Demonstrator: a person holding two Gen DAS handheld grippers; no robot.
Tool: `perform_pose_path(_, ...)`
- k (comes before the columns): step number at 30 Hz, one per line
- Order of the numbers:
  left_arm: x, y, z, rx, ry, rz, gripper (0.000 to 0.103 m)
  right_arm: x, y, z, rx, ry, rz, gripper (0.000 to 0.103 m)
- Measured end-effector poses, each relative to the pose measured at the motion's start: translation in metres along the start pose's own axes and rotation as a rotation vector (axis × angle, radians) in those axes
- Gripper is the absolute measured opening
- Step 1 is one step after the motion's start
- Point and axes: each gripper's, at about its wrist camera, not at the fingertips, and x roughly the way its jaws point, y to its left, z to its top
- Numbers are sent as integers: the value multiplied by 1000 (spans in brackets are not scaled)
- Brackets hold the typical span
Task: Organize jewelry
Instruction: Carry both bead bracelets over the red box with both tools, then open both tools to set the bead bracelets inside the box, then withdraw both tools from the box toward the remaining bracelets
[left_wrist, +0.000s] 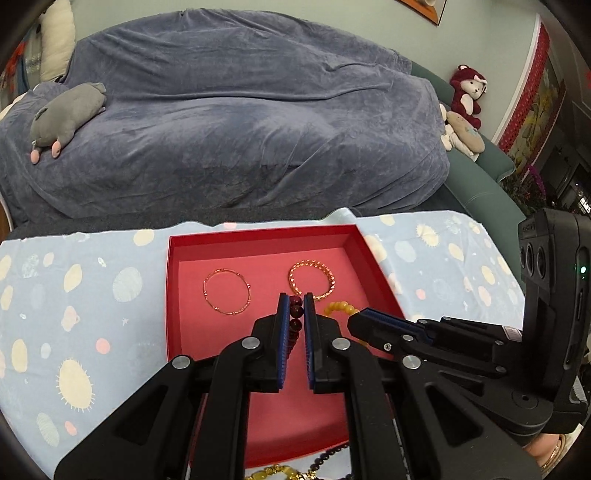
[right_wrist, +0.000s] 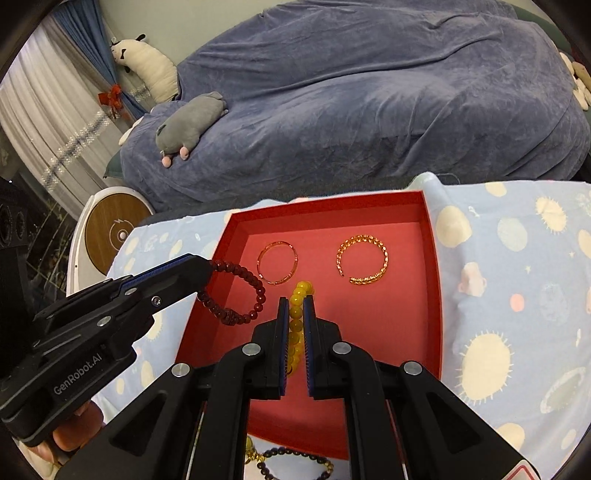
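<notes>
A red tray (left_wrist: 173, 295) (right_wrist: 432, 295) lies on the patterned cloth. In it lie a thin gold bangle (left_wrist: 226, 291) (right_wrist: 277, 263) and a gold chain-link bangle (left_wrist: 312, 278) (right_wrist: 364, 259). My left gripper (left_wrist: 296, 300) (right_wrist: 207, 266) is shut on a dark red bead bracelet (left_wrist: 295, 317) (right_wrist: 236, 295) and holds it over the tray's left side. My right gripper (right_wrist: 296, 302) (left_wrist: 352, 317) is shut on a yellow bead bracelet (right_wrist: 297, 314) (left_wrist: 340, 308) over the tray's middle.
A dark bead bracelet (right_wrist: 295, 461) (left_wrist: 325, 458) and a yellow one (left_wrist: 273, 472) lie on the cloth (left_wrist: 74, 295) at the near edge of the tray. A blue-covered sofa (left_wrist: 221, 129) with a grey plush (left_wrist: 62, 118) stands behind the table.
</notes>
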Motion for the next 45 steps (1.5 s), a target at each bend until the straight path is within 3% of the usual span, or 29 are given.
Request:
perform_pose_path(9, 53, 23, -15, 26, 89, 126, 8, 41, -20, -1, -9, 53, -80, 7)
perform_pose_path(18, 72, 33, -24, 60, 127, 219, 8, 54, -29, -3, -50, 61, -175, 7)
perform_pose_path(22, 74, 33, -27, 73, 120, 269, 13, 47, -28, -4, -56, 29, -210, 23)
perform_pose_path(24, 72, 32, -29, 75, 110, 281, 28, 40, -27, -4, -55, 1, -212, 41)
perform_pose_path(25, 70, 31, -29, 75, 103, 284, 38, 37, -27, -4, -55, -5, -210, 42)
perform_pose_path(29, 61, 25, -30, 96, 75, 297, 46, 24, -25, -3, -53, -21, -203, 42)
perform_pose_path(37, 25, 20, -32, 96, 39, 295, 52, -14, -15, -12, -71, -61, -208, 43)
perform_pose_path(45, -18, 21, -58, 82, 28, 309, 53, -54, -12, -43, -70, -79, -219, 43)
